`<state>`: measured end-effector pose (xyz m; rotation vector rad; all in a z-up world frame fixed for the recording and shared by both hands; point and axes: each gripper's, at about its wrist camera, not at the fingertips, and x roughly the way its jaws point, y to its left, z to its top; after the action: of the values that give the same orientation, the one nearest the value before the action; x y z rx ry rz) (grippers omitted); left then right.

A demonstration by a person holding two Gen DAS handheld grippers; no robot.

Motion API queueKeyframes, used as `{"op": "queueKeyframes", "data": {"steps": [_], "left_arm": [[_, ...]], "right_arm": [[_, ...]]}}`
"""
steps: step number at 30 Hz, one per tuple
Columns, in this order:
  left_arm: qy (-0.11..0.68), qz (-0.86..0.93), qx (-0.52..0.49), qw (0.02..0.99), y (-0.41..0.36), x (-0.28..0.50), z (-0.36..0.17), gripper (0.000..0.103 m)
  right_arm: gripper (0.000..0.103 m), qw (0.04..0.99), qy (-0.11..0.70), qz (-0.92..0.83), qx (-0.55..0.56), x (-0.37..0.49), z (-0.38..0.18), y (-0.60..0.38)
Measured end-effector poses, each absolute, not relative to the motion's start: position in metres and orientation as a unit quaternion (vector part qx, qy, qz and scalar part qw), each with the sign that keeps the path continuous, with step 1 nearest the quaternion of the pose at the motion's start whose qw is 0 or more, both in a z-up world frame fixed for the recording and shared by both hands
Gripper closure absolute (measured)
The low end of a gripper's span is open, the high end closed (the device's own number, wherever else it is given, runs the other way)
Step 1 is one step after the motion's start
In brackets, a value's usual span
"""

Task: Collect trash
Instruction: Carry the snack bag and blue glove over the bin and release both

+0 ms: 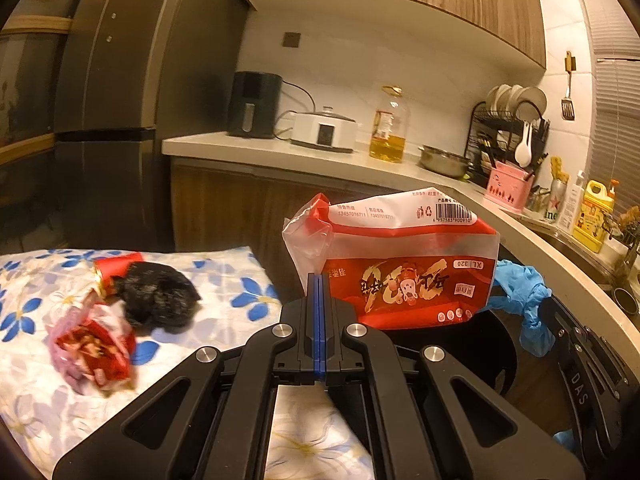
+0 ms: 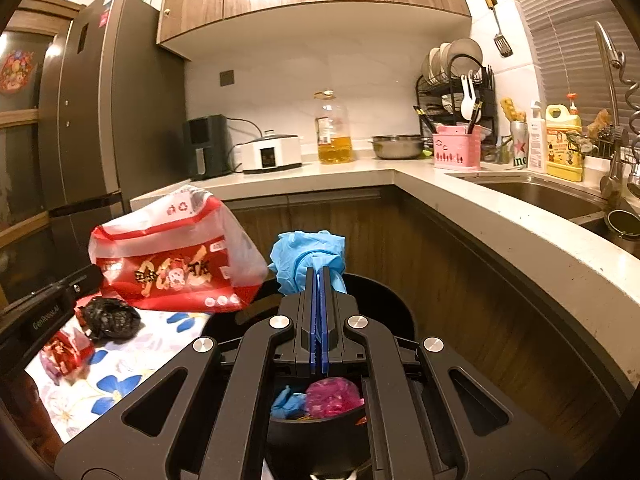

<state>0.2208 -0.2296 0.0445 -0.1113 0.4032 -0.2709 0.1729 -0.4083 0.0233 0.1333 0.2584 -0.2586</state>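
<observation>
Right tool point(image 2: 319, 276) pinches blue glove point(image 2: 306, 256) above black bin point(image 2: 394, 300).

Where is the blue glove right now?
The blue glove is pinched in the right gripper, held above the black bin, just right of the red bag held by the left gripper.

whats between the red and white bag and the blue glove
Nothing; a bare gap, with the black bin's rim behind it, separates the bag from the glove in the right wrist view.
</observation>
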Motion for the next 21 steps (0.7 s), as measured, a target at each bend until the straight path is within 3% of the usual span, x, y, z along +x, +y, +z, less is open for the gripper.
{"op": "queueKeyframes", "data": {"steps": [21], "left_arm": [[0.23, -0.179, -0.037, 0.956, -0.271, 0.237, 0.017, 0.103]], "right_arm": [[0.099, 0.976, 0.155, -0.129, 0.08, 0.192, 0.008, -0.433]]}}
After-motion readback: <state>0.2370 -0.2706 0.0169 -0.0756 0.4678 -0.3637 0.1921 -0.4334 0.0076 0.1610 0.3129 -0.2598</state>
